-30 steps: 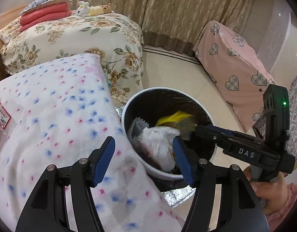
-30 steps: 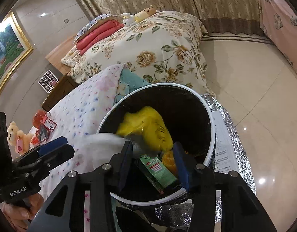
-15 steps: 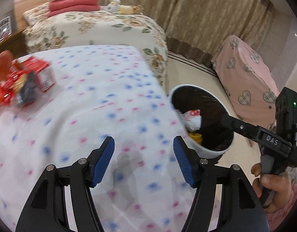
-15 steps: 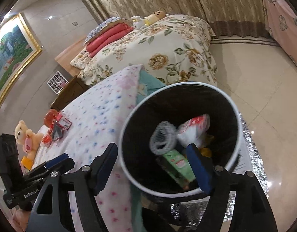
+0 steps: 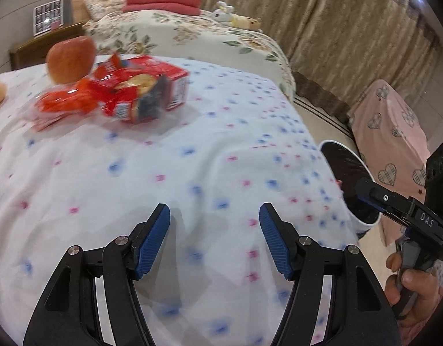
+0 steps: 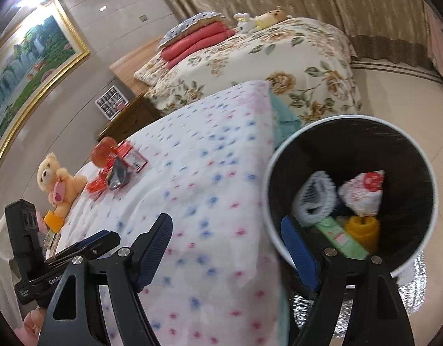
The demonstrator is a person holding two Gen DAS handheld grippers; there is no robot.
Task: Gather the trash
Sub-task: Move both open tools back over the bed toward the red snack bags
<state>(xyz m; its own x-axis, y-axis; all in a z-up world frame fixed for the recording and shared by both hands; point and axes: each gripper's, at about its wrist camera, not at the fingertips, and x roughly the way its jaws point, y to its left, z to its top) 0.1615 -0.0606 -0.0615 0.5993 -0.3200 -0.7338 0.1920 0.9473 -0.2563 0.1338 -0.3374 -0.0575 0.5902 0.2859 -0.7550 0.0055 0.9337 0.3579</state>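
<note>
- The bin (image 6: pixel 351 190) by the bed's near corner now holds a white net sleeve (image 6: pixel 315 199), a knotted white bag (image 6: pixel 362 193), a green packet (image 6: pixel 341 235) and something yellow (image 6: pixel 361 227); a second ago the right tongs (image 6: pixel 225 249) were clenched over it with a yellow wad and white wrap between their tips, and now they are spread wide with nothing in them, so that load looks delivered
- The left tongs (image 5: pixel 214 240) have swung from over the bin to above the dotted bedspread (image 5: pixel 192 158); they too are released and hold nothing
- What is left to collect seems to be the red wrappers (image 5: pixel 77 101) and the torn red box (image 5: pixel 152 95), blurred, lying together toward the far left of the bedspread, well apart from both tongs
- An apple (image 5: pixel 70 59) sits touching that pile on its far side; I judge it is not rubbish and could roll if the wrappers get dragged
- A teddy bear (image 6: pixel 58 181) and an orange block (image 6: pixel 53 220) lie near the left edge, beyond the wrappers
- A second bed with a flowered cover (image 6: pixel 279 54) stands behind; nothing lies between the tongs and the wrappers
</note>
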